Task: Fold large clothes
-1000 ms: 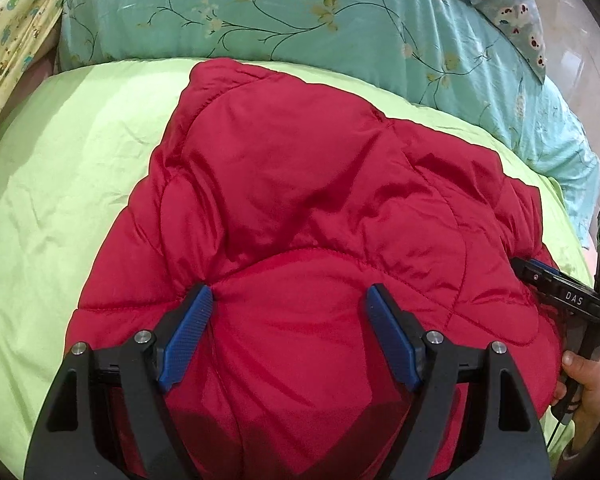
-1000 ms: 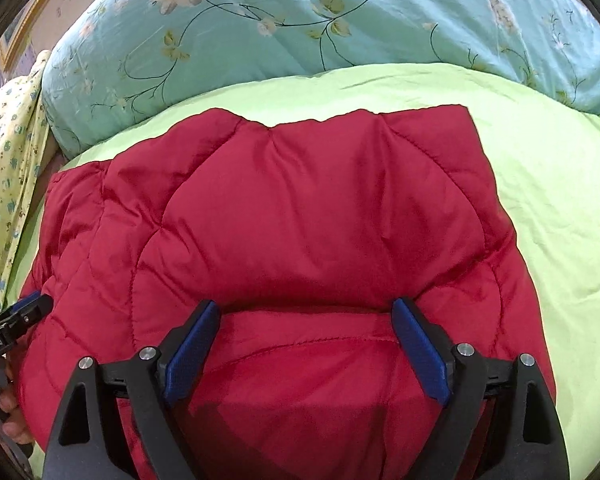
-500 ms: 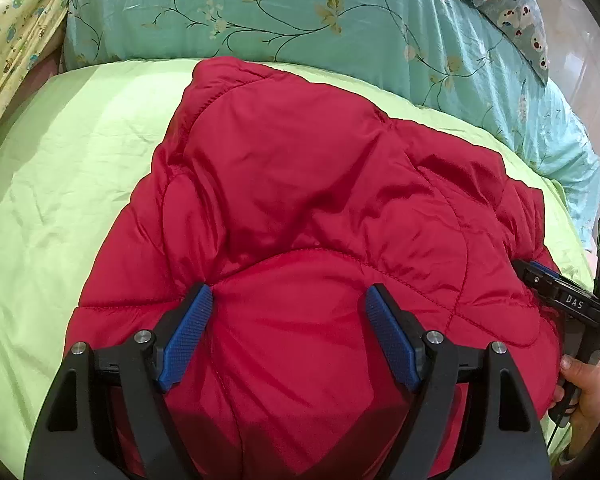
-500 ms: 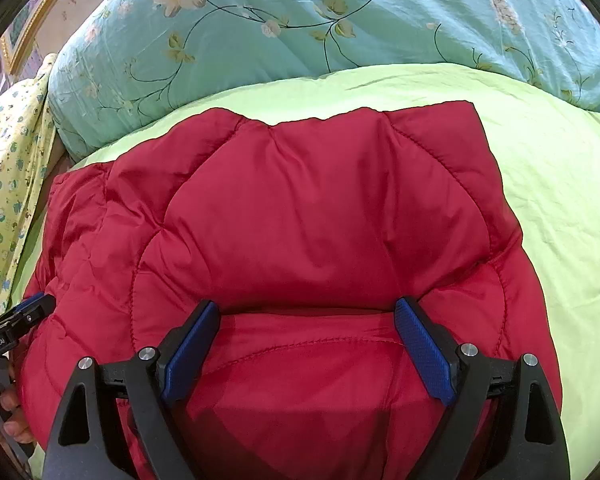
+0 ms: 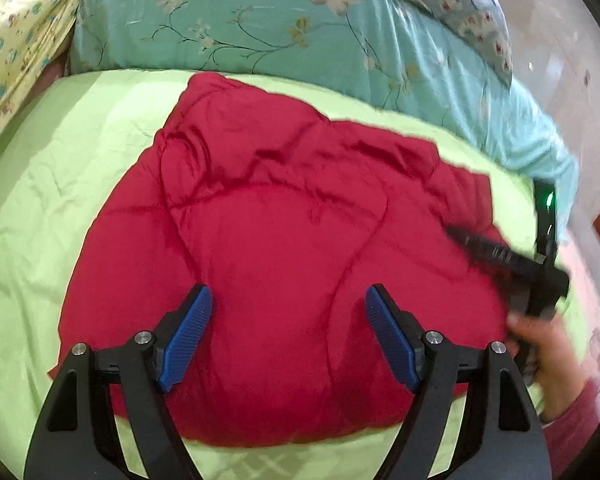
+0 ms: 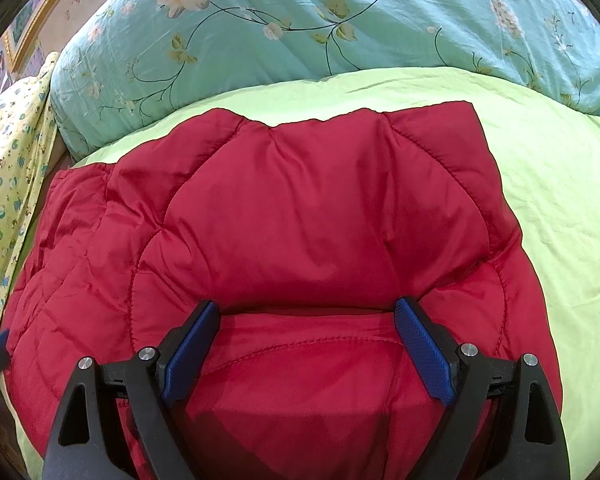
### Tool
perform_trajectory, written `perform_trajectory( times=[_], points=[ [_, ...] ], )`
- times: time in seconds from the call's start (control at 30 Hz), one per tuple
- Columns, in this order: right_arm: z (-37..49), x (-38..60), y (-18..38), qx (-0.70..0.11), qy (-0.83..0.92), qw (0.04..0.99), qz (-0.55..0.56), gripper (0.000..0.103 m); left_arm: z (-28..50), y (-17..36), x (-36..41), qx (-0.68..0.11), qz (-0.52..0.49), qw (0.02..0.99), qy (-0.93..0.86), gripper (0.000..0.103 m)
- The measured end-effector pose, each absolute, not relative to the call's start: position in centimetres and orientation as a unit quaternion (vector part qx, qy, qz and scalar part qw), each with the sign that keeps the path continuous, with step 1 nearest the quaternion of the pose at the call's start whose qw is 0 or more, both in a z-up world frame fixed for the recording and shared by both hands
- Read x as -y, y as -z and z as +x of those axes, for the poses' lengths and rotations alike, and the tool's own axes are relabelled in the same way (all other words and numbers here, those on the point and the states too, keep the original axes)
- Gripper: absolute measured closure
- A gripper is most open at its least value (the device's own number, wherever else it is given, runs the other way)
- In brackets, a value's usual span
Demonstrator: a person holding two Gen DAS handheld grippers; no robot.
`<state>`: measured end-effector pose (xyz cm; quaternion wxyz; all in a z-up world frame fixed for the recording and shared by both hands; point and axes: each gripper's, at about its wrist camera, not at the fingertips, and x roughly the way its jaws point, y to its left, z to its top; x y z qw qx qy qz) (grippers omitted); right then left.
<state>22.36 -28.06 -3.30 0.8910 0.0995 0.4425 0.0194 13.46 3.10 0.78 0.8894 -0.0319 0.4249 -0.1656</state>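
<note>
A red quilted padded jacket [image 5: 284, 248] lies folded in a puffy bundle on a light green sheet [image 5: 60, 184]. It also fills the right wrist view [image 6: 300, 232]. My left gripper [image 5: 288, 312] is open and empty, raised above the jacket's near part. My right gripper [image 6: 306, 316] is open and empty, low over the jacket's near fold. The right gripper also shows blurred at the jacket's right edge in the left wrist view [image 5: 512, 260], held by a hand [image 5: 548, 344].
A teal floral quilt [image 6: 320, 24] is piled along the far side of the bed. A yellow patterned cloth [image 6: 8, 168] lies at the left. Tiled floor [image 5: 560, 64] shows past the bed's right edge.
My left gripper has pulled back and up, so the jacket's near edge and the green sheet below it now show. The right gripper has hardly moved.
</note>
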Motion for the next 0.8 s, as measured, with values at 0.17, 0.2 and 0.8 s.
perform_trajectory(
  times=[0.17,0.2,0.8],
  points=[
    [21.9,27.9,2.7,-0.441,-0.024,0.891,0.099,0.012,14.1,1.0,-2.3,-0.440,-0.003,0.887,0.141,0.022],
    [21.6,27.9,2.4,-0.441,-0.025,0.891,0.101,0.012,14.2,1.3,-2.3,-0.442,-0.001,0.886,0.137,0.021],
    [11.0,25.9,3.0,-0.430,-0.015,0.901,0.052,0.005,13.2,2.1,-2.2,-0.425,0.014,0.896,0.127,0.020]
  ],
)
